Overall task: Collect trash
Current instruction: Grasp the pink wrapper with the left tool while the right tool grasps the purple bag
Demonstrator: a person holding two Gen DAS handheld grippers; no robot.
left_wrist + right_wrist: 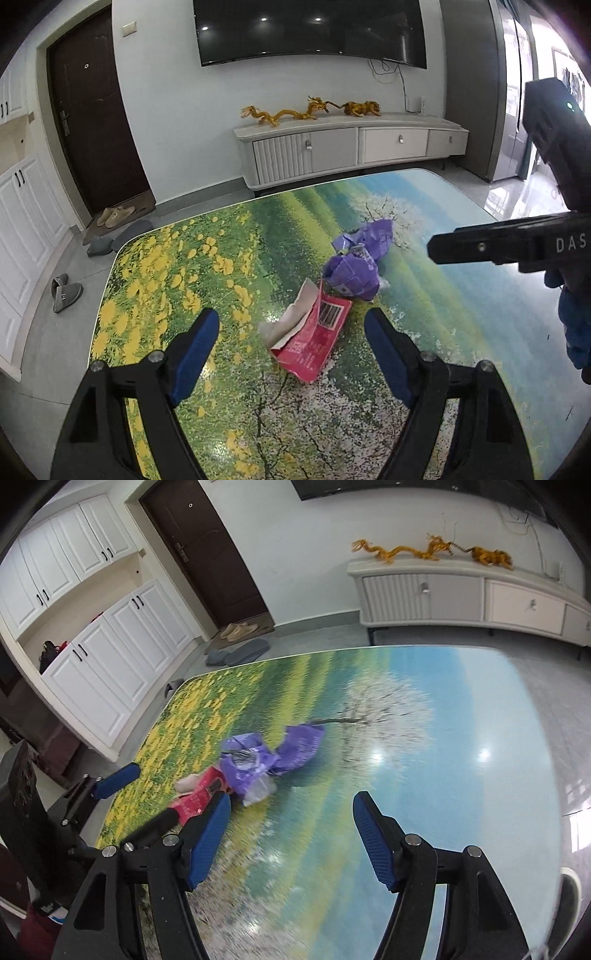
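Jaws spread on both grippers, nothing held. Left gripper (291, 332) frames the red wrapper (314, 339); advise straddling its raised torn edge, closing slowly so it doesn't skid.

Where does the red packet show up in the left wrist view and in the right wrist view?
Left wrist: red packet lies low in the centre, between the tool's two fingers.
Right wrist: red packet sits lower left, partly behind a blue finger.
Shared landmark: the purple wrapper just beyond it.
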